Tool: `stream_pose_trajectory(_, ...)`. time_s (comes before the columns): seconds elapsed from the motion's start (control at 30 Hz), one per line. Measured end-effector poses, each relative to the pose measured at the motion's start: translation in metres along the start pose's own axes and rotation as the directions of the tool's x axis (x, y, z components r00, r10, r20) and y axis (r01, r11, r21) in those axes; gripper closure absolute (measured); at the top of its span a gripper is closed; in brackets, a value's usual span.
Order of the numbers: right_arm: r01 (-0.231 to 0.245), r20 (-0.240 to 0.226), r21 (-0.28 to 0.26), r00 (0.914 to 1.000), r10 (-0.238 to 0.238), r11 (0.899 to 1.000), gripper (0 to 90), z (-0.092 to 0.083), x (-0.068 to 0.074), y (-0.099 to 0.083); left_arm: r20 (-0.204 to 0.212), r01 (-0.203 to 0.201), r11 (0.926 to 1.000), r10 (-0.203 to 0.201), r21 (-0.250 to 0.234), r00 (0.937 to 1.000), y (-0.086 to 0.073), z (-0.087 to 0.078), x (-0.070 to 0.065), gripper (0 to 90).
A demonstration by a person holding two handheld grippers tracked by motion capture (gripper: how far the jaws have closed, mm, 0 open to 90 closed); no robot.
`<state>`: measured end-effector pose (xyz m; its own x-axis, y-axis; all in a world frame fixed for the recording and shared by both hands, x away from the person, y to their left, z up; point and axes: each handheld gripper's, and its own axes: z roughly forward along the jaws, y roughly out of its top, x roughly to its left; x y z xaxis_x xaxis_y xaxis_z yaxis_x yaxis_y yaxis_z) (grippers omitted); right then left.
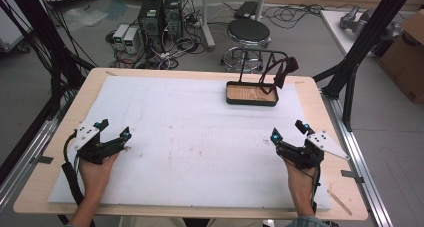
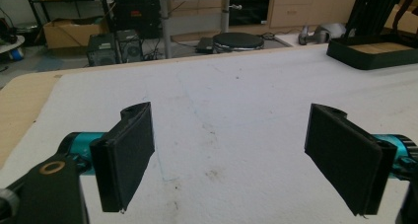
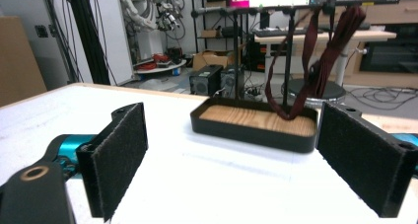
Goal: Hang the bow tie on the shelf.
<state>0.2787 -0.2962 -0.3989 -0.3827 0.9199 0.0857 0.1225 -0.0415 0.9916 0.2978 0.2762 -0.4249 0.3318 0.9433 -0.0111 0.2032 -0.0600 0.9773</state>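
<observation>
Hanging on its rack (image 1: 252,77), strap (image 1: 284,69) well beyond right tool (image 1: 288,132).

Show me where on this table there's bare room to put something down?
Nearly all of the white padded mat is free: the wide stretch between the left gripper and right gripper, and the far-left part. Only the far-right corner is taken, by the black wood-floored tray with its rack and hanging dark red strap.

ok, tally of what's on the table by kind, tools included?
Tools: 2, left tool and right tool, both open
Rack with wooden tray base: 1
Dark red strap hanging on the rack: 1
White mat: 1
Total: 5
</observation>
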Motion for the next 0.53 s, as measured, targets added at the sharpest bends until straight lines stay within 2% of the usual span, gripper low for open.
stream_pose_trajectory(0.17,-0.007,0.007,0.032,1.0000,0.007,0.999,11.0,0.001,-0.002,-0.014,0.001,-0.001,1.0000,0.001,0.000,1.0000,0.000,0.000,0.000,19.2)
stream_pose_trajectory(0.37,0.009,0.011,0.075,0.9999,-0.010,0.997,11.0,0.004,-0.003,-0.028,-0.001,-0.001,1.0000,0.001,0.000,1.0000,0.000,0.000,0.000,19.2)
stream_pose_trajectory(0.53,0.017,0.011,0.070,0.9998,-0.018,0.997,11.0,0.003,-0.002,-0.028,-0.003,-0.006,1.0000,0.006,0.004,1.0000,0.000,0.001,0.000,19.2)
